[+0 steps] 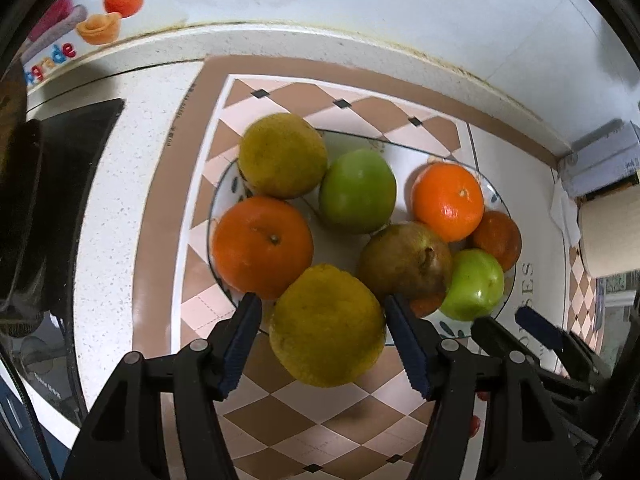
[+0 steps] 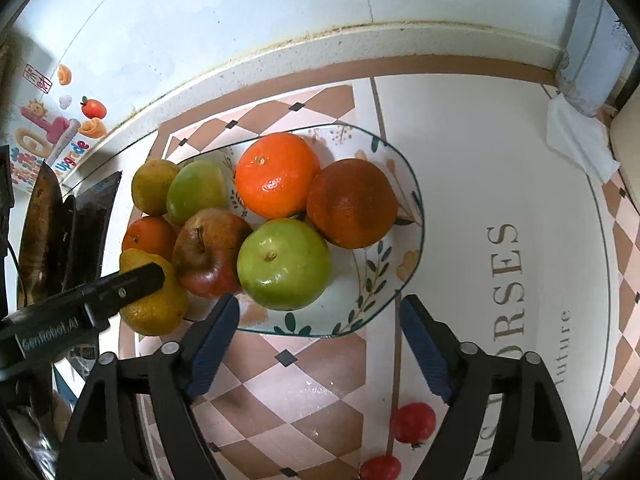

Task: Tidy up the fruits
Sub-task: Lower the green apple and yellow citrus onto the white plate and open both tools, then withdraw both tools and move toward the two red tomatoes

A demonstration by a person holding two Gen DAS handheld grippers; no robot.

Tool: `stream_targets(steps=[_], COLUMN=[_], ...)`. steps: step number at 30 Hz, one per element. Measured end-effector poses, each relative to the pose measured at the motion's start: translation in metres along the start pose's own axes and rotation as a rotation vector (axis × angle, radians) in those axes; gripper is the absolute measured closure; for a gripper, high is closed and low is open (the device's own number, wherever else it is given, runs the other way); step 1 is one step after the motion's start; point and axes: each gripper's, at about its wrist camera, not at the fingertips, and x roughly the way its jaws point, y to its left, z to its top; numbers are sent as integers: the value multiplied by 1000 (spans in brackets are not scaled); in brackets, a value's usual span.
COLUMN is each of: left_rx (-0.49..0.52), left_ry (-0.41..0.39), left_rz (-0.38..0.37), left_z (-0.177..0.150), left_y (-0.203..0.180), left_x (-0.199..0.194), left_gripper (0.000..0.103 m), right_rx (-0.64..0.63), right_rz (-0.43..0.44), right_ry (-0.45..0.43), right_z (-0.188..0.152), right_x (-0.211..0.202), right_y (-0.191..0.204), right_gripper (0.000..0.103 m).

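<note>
Green apples (image 2: 284,263) two, red apple (image 2: 210,251) one, plate (image 2: 404,280) one.

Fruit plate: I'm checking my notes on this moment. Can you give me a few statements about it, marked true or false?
1. Two green apples lie on the plate. True.
2. The right gripper grips an orange. False: its jaws stand open and hold nothing.
3. A yellow-green citrus sits between the left gripper's fingers. True.
4. The plate is plain white. False: it has a leaf and flower pattern.
5. Two small red fruits lie on the mat, off the plate. True.
</note>
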Motion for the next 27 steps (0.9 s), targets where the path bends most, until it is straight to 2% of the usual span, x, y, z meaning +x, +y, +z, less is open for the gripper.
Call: stream_targets(steps=[5, 7, 9, 13, 18, 27], left_rx=[-34, -28, -10, 19, 35, 110], left_ry=[-20, -46, -76, -85, -128, -292], left_rz=[-5, 24, 54, 123, 144, 161], left_z=[-1, -4, -11, -27, -47, -85], left_y=[8, 8, 7, 3, -1, -18], left_x=[-18, -29, -39, -45, -66, -138], left_gripper=[39, 23, 14, 14, 14, 14], right_rx=[6, -9, -23, -68, -86, -87], right_rz=[-47, -73, -96, -130, -135, -131], right_ry=[-6, -13, -21, -49, -77, -193], right_z=[-5, -7, -9, -15, -25, -63], right_x=[-19, -27, -34, -52, -79, -154], right_y=[-3, -3, -1, 4, 11, 26], right_gripper=[8, 8, 8, 7, 7, 7])
